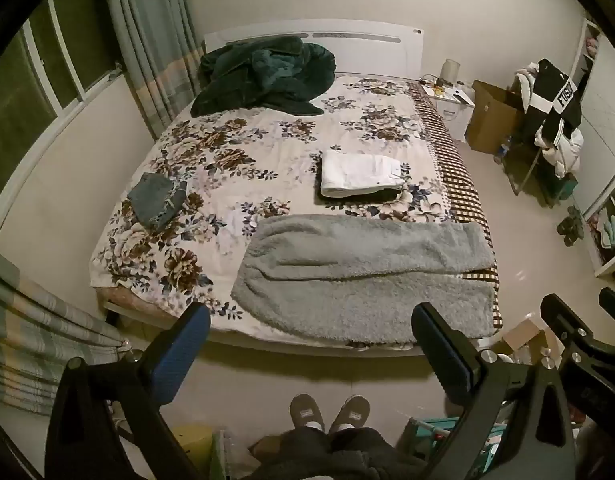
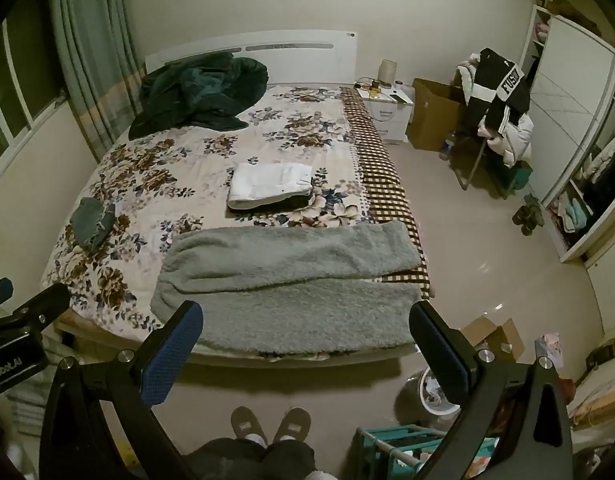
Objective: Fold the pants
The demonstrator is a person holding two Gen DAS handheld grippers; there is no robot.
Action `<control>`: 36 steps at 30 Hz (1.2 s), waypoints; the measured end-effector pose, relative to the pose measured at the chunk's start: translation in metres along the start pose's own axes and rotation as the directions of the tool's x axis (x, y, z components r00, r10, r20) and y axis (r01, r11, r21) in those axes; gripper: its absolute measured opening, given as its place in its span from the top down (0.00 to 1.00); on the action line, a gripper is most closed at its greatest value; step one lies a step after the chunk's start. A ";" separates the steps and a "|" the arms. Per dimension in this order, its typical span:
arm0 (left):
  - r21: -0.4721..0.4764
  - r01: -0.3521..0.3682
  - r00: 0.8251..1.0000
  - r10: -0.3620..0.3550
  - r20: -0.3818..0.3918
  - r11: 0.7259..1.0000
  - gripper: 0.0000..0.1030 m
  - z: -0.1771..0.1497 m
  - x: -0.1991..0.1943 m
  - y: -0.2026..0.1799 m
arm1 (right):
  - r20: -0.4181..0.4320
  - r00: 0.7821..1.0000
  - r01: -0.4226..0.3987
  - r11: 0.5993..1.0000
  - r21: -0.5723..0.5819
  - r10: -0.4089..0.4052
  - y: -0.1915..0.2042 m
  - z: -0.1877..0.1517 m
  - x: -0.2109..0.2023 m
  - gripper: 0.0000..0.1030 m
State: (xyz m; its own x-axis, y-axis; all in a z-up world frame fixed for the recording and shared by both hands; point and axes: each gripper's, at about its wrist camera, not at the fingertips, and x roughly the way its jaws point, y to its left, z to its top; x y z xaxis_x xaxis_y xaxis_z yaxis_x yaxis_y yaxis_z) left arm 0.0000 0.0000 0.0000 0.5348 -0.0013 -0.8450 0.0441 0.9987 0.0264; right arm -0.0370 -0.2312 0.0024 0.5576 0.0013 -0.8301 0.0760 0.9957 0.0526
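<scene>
Grey fleece pants point(image 1: 363, 272) lie flat across the near end of the bed, legs side by side pointing right; they also show in the right wrist view point(image 2: 291, 280). My left gripper point(image 1: 311, 344) is open and empty, held back from the bed's foot above the floor. My right gripper point(image 2: 307, 340) is open and empty too, at about the same distance. The right gripper's body shows at the right edge of the left wrist view point(image 1: 579, 340).
Floral bedspread point(image 1: 235, 160). A folded white garment on a dark one point(image 1: 361, 178), a folded denim piece point(image 1: 157, 200), a dark green blanket heap point(image 1: 263, 76). Nightstand point(image 1: 453, 100), cardboard box point(image 1: 491, 116), clothes-laden chair point(image 1: 551, 128), open box point(image 2: 493, 338) on the floor, my slippers point(image 1: 327, 412).
</scene>
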 end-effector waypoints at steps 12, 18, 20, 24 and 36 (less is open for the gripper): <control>0.004 -0.012 1.000 0.012 0.001 1.000 0.00 0.000 0.000 0.000 | 0.005 1.000 0.001 1.000 -0.002 -0.001 0.000 0.000 -0.001 0.00; 0.004 -0.012 1.000 0.012 0.001 1.000 0.00 0.000 0.000 0.000 | 0.002 1.000 -0.001 1.000 -0.002 0.001 -0.001 -0.001 -0.001 0.00; 0.002 -0.012 1.000 0.012 0.002 1.000 0.00 0.000 0.000 0.000 | 0.003 1.000 -0.002 1.000 -0.003 0.002 -0.001 0.000 0.000 0.00; 0.004 -0.012 1.000 0.012 0.001 1.000 0.00 0.000 0.000 0.000 | 0.000 1.000 -0.002 1.000 -0.006 0.002 0.003 -0.001 -0.002 0.00; 0.001 -0.010 1.000 0.010 0.001 1.000 0.00 0.000 0.000 0.000 | -0.001 1.000 0.000 1.000 -0.009 0.000 0.019 -0.001 -0.005 0.00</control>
State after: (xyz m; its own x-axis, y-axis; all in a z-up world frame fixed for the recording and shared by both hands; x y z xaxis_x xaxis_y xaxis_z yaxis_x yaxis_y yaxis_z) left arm 0.0001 0.0000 0.0001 0.5364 0.0082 -0.8439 0.0401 0.9986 0.0352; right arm -0.0397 -0.2121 0.0071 0.5568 0.0015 -0.8307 0.0682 0.9965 0.0475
